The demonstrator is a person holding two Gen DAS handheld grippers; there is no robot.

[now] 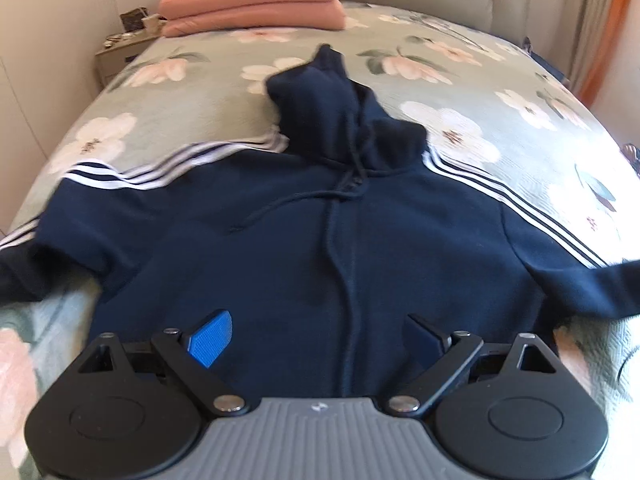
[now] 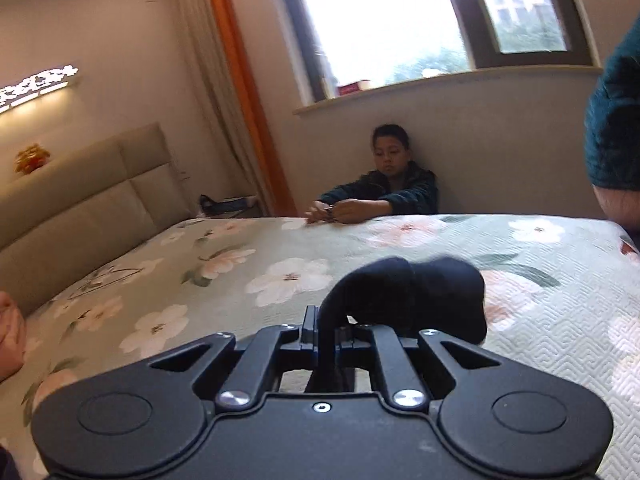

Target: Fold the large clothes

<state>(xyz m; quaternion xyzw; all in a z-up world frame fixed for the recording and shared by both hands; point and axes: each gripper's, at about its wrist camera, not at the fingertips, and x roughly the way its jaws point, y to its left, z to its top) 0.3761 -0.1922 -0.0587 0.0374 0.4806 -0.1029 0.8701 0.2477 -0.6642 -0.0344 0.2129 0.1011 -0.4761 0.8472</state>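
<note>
A navy hoodie (image 1: 320, 232) with white sleeve stripes lies face up and spread out on the floral bed cover (image 1: 480, 92), hood pointing away from me. My left gripper (image 1: 316, 338) is open and empty, its blue pads (image 1: 210, 338) hovering over the hoodie's lower body. In the right wrist view my right gripper (image 2: 328, 332) is shut on a fold of the dark hoodie fabric (image 2: 420, 288), which bunches up just beyond the fingers above the bed cover (image 2: 240, 280).
A folded pink quilt (image 1: 256, 0) lies at the head of the bed. A nightstand (image 1: 120, 50) stands at the far left. A child (image 2: 384, 184) sits at the far bed edge under the window. The headboard (image 2: 88, 184) is at left.
</note>
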